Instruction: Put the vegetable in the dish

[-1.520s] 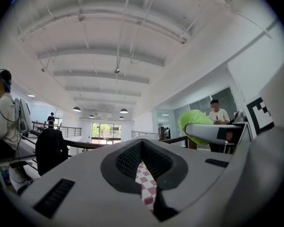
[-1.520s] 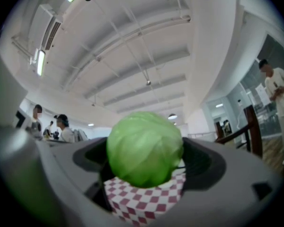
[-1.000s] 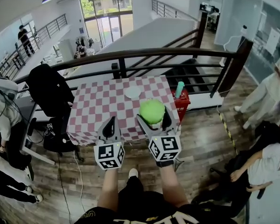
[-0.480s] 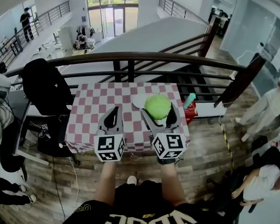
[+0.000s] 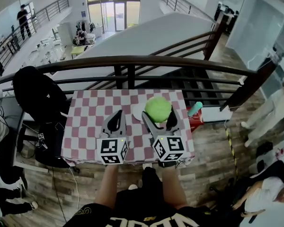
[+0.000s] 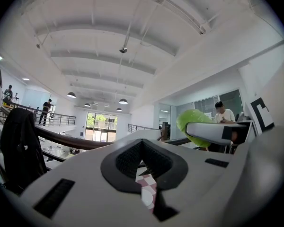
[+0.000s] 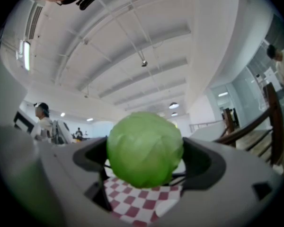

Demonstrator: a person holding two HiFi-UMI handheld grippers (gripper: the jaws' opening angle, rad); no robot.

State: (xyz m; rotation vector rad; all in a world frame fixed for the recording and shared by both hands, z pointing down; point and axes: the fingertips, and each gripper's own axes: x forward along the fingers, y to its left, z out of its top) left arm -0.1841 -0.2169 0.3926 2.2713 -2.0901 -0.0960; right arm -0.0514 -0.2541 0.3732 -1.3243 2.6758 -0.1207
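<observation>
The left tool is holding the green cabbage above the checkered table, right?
No. It is the right tool that holds the green cabbage above the checkered table. The right gripper view shows it between that tool's jaws.

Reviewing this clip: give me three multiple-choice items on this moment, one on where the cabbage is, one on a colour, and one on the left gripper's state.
1. Where is the cabbage?
A. Lying in the dish
B. Between the right gripper's jaws
C. On the floor

2. What pattern is the tablecloth?
A. Red and white checks
B. Plain blue
C. Green stripes

3. How is the left gripper?
A. Shut on the cabbage
B. Jaws together, holding nothing
C. Wide open

Answers:
1 B: the right gripper view shows the jaws closed on the cabbage's sides.
2 A: the head view shows the checks.
3 B: the left gripper view shows only cloth through the slit between its jaws.
</observation>
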